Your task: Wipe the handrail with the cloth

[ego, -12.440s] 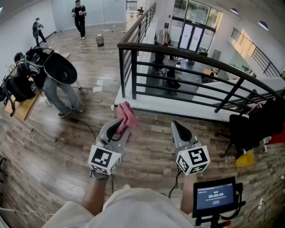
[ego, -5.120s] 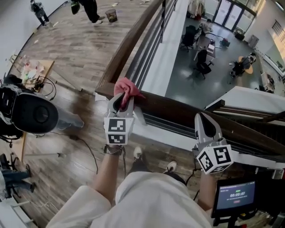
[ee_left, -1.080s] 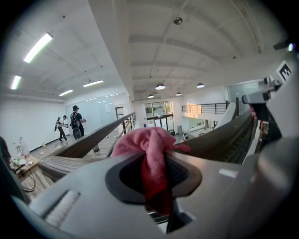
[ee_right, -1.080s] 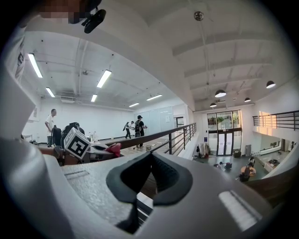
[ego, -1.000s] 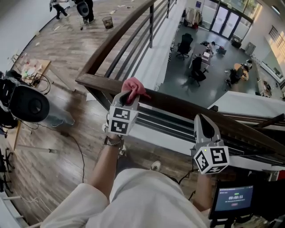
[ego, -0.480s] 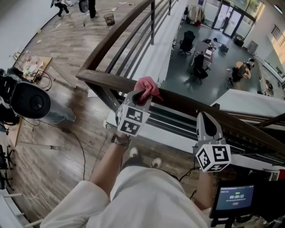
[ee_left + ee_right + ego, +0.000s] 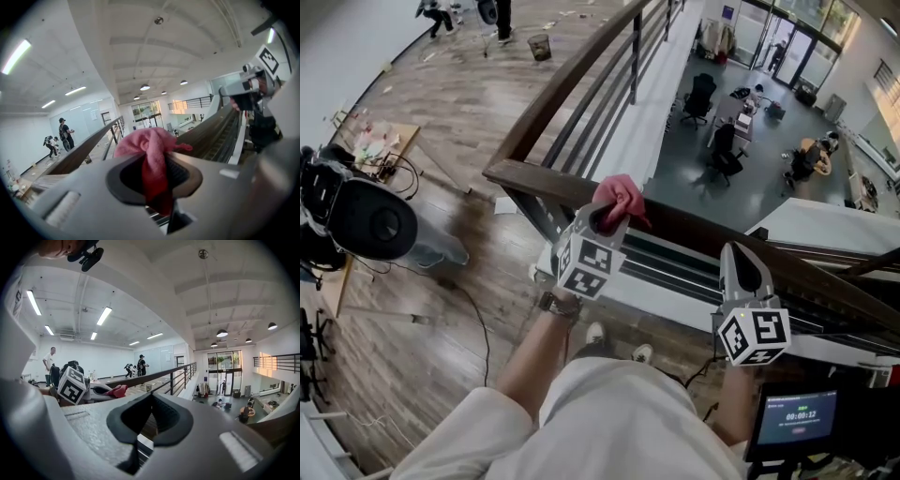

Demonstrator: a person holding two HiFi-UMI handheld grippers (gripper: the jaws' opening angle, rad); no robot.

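Observation:
A pink cloth is bunched between the jaws of my left gripper, which is shut on it. The cloth presses on top of the dark wooden handrail, a little right of the corner where the rail turns away. In the left gripper view the cloth fills the jaw gap, with the handrail running away behind it. My right gripper hangs shut and empty over the rail further right. In the right gripper view its jaws meet with nothing between them.
Below the handrail run dark metal bars and a white ledge, with an open drop to a lower floor of chairs and desks. A person's dark helmet is at my left. People stand at the far end of the wooden floor.
My left gripper has slid the cloth to the right along the handrail, away from the corner. The right gripper has stayed in nearly the same place.

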